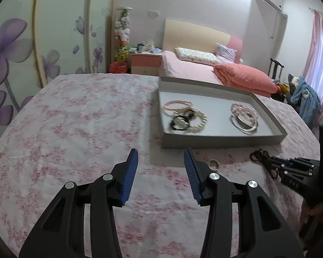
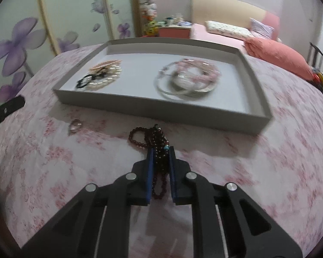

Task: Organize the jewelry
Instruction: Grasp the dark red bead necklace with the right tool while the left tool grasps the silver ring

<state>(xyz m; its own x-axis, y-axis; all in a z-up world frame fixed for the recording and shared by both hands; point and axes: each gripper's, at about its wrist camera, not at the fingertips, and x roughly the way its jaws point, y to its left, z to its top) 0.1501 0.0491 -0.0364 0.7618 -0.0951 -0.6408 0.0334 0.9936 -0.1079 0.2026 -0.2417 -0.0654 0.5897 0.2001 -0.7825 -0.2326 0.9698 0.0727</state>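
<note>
Right claw [image 2: 160, 150] along dark-red bead strand [image 2: 152, 138]

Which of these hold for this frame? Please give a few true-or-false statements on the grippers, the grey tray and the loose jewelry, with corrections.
1. The right gripper is shut on the dark red bead bracelet. True.
2. The left gripper holds a pearl bracelet. False: its jaws stand apart with nothing between them.
3. The shallow grey rectangular tray holds two separate clusters of jewelry. True: a pearl-and-black-bead pile on the left, silver bangles with pink beads on the right.
4. The small silver ring lies inside the tray. False: it lies on the pink floral cloth in front of the tray.
5. The tray has a lid on. False: it is open on top.
</note>
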